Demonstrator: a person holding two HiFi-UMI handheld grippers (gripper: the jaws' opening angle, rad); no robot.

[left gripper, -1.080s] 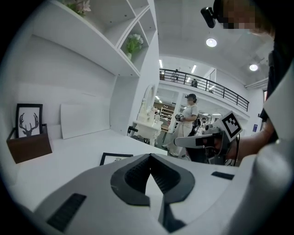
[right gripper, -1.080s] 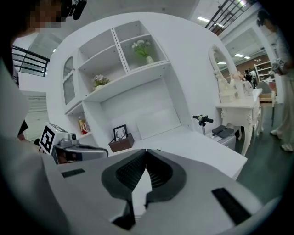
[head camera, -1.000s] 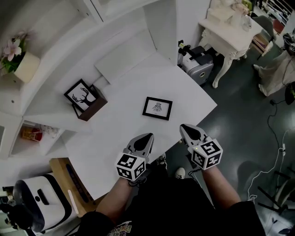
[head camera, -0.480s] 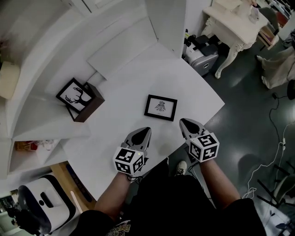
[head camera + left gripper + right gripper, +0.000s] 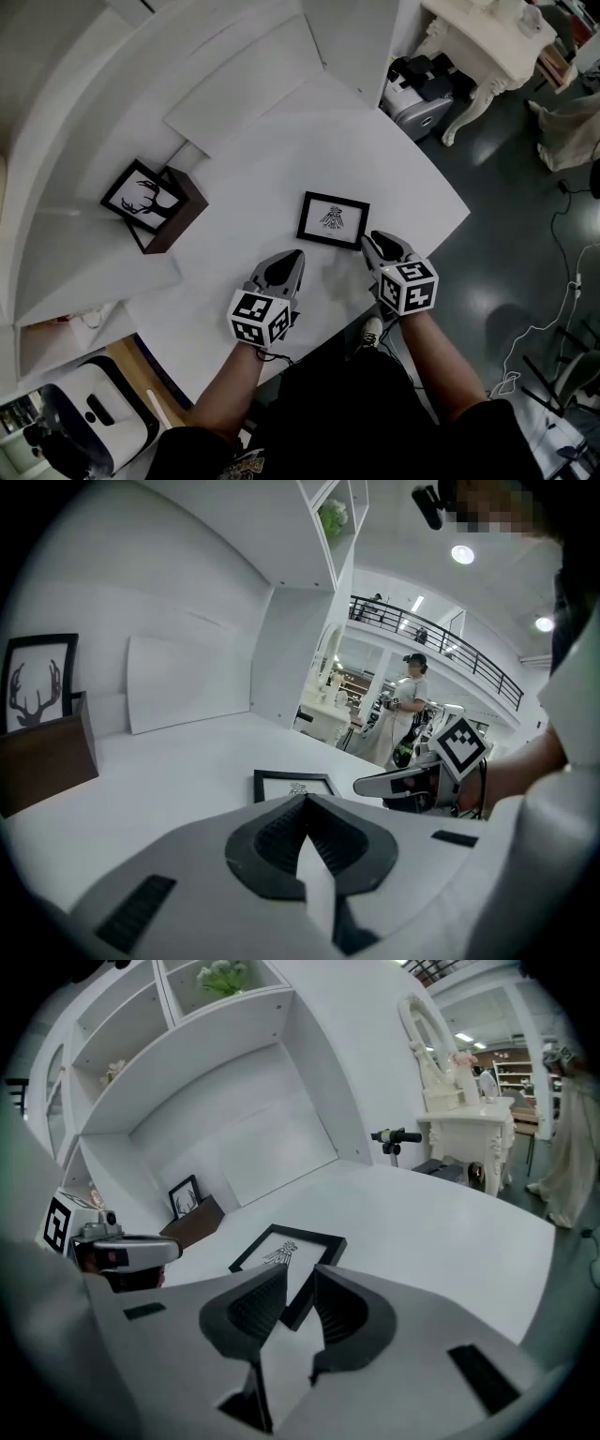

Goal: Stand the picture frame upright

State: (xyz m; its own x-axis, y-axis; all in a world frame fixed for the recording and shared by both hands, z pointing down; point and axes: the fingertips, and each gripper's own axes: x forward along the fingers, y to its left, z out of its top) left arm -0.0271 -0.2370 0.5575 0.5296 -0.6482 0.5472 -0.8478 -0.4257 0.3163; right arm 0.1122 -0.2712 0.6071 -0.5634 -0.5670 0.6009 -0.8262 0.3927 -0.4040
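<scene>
A small black picture frame (image 5: 333, 219) with a white print lies flat on the white table (image 5: 253, 178). My right gripper (image 5: 367, 240) is at the frame's near right corner, and its jaws have just been opening. In the right gripper view that frame (image 5: 281, 1246) lies just ahead of the right gripper (image 5: 300, 1275), its near corner showing in the gap, untouched. My left gripper (image 5: 296, 255) is shut and empty, just short of the frame's near left corner. In the left gripper view the frame (image 5: 291, 785) shows beyond the left gripper (image 5: 305, 801).
A second frame with a deer-antler print (image 5: 141, 194) stands propped on a brown box (image 5: 178, 211) at the back left. White shelving rises behind the table. Off the table's right edge stand a silver case (image 5: 417, 89) and an ornate white table (image 5: 487, 42).
Both grippers have moved forward and down toward the flat frame. The right gripper's jaws have gone from shut to open. The frame itself has not moved.
</scene>
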